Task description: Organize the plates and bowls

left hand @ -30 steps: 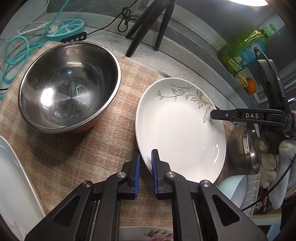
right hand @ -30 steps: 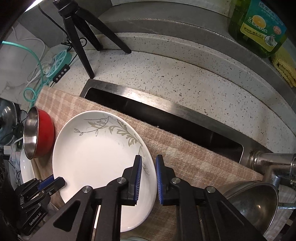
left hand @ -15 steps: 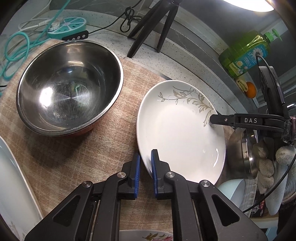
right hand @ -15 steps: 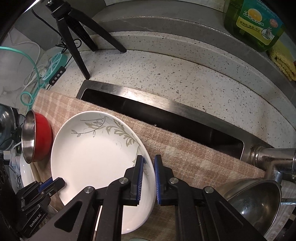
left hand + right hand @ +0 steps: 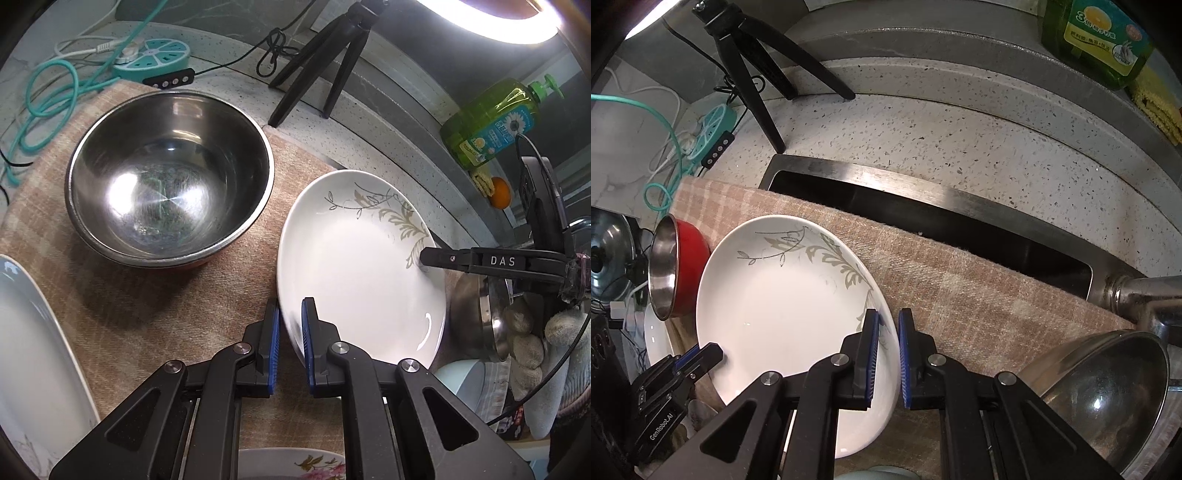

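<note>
A white plate (image 5: 354, 273) with a grey leaf pattern lies over the checked cloth (image 5: 122, 306); I cannot tell whether it is touching it. My left gripper (image 5: 290, 321) is shut on its near left rim. My right gripper (image 5: 888, 336) is shut on the opposite rim by the leaf pattern. Each gripper shows in the other view: the right gripper (image 5: 424, 256) and the left gripper (image 5: 698, 358). A steel bowl (image 5: 170, 177) with a red outside (image 5: 689, 266) stands on the cloth left of the plate.
A long white plate (image 5: 29, 350) lies at the left, a floral plate (image 5: 295, 461) at the bottom. A second steel bowl (image 5: 1108, 398) and a pale blue bowl (image 5: 458, 376) sit at the right. Behind are the sink (image 5: 923, 221), faucet (image 5: 1145, 295), tripod (image 5: 325, 62), soap bottle (image 5: 491, 122) and power strip (image 5: 155, 66).
Both grippers keep their hold on the plate's rim. The plate and the bowl have barely shifted in either view.
</note>
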The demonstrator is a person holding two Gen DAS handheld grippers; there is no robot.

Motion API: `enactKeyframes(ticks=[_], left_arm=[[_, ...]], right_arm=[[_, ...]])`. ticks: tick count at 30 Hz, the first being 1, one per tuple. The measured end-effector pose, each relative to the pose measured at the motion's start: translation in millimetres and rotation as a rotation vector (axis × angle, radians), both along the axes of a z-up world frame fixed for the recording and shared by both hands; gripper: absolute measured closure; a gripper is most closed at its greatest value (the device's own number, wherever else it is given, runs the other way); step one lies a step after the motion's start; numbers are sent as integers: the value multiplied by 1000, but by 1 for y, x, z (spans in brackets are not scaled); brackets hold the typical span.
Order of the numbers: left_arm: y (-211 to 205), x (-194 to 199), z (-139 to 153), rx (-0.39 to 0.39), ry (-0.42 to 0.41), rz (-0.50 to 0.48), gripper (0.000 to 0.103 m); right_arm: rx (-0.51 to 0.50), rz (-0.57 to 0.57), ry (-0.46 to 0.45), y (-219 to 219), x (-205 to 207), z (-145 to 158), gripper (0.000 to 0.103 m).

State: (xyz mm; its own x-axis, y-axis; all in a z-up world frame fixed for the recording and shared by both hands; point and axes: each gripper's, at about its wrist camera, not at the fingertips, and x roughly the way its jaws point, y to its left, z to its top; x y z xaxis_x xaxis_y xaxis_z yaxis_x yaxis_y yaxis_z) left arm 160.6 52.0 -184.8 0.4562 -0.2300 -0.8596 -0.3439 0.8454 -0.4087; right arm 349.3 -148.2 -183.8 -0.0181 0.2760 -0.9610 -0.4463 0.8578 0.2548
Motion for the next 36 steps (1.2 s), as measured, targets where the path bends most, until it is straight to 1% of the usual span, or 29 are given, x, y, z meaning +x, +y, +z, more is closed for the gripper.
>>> enactKeyframes(ticks=[5, 11, 23, 36], left_arm=[[4, -4, 4, -5, -12, 12, 93], [7, -11, 7, -10, -16, 30, 93], [8, -26, 23, 1, -42, 43, 93], [10, -58, 37, 15, -66, 65, 93]], right_arm=[[38, -5, 9, -4, -3, 8, 93], [45, -7, 13, -5, -4, 9, 94], [69, -9, 12, -5, -15, 21, 94], [84, 19, 7, -5, -47, 33, 94]])
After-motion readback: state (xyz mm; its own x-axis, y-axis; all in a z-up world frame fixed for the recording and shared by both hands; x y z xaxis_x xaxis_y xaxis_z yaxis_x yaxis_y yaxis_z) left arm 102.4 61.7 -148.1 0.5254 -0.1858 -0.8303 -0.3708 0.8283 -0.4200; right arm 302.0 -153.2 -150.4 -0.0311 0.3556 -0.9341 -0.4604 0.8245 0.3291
